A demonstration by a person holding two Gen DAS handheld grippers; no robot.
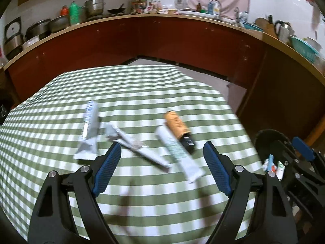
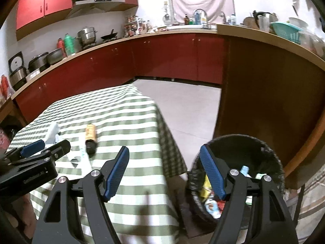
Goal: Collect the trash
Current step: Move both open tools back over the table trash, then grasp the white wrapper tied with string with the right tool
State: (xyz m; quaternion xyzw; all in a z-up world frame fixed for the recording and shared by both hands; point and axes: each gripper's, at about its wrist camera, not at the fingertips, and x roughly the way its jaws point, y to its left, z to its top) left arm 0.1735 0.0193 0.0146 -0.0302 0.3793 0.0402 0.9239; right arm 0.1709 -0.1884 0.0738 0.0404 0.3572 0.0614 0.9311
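Several used tubes lie on the green-and-white checked table point(image 1: 142, 85): a silver-white tube point(image 1: 88, 130), a flattened crumpled tube point(image 1: 138, 145), a white tube with green print point(image 1: 178, 152) and an orange tube with a black cap point(image 1: 178, 129). My left gripper point(image 1: 162, 145) hovers open above them, with nothing between its fingers. Off the table's right edge stands a black bin point(image 2: 239, 137) with wrappers inside. My right gripper point(image 2: 164, 148) is open and empty, with one finger over the table edge and the other over the bin. The orange tube point(image 2: 91, 135) and my left gripper point(image 2: 46, 147) also show in the right wrist view.
Red kitchen cabinets point(image 2: 162, 57) with a counter full of pots and bottles run behind the table. A brown counter side point(image 2: 264, 101) stands just behind the bin. Grey floor point(image 2: 182, 105) lies between the table and the cabinets.
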